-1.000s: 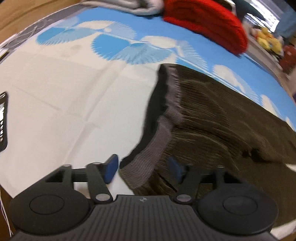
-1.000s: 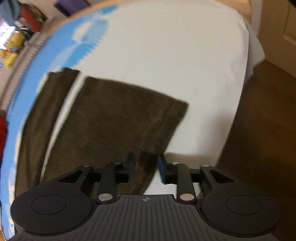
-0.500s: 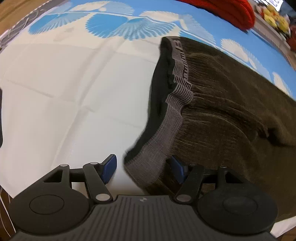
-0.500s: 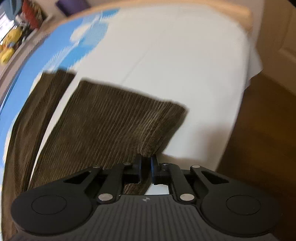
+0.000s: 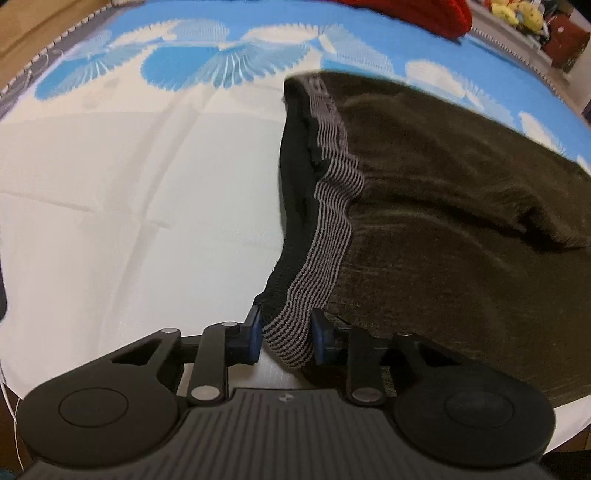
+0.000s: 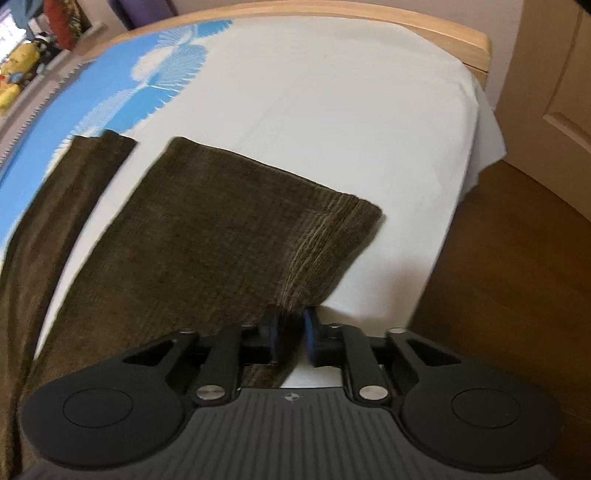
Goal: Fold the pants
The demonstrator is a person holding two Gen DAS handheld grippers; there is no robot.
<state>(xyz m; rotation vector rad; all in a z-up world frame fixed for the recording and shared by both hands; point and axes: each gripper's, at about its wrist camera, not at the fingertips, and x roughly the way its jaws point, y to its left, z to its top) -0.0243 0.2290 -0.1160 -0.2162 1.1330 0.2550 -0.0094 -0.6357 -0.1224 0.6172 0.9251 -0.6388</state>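
Note:
Dark brown corduroy pants point(image 5: 443, 206) lie spread on a bed sheet. In the left wrist view their grey striped waistband point(image 5: 325, 221) runs down toward me, and my left gripper point(image 5: 286, 334) is shut on its near corner. In the right wrist view both legs lie flat: the near leg point(image 6: 207, 236) and the far leg point(image 6: 70, 184). My right gripper point(image 6: 290, 332) is shut on the near leg's hem corner, which is lifted slightly off the sheet.
The sheet point(image 5: 129, 206) is white near me and blue with white fan prints point(image 5: 207, 62) farther off. A red knit garment point(image 5: 417, 14) lies at the far edge. The bed's wooden frame point(image 6: 369, 22) and the brown floor point(image 6: 517, 295) lie to the right.
My left gripper has closed on the waistband corner. My right gripper has closed on the hem corner of the near leg and raised it a little.

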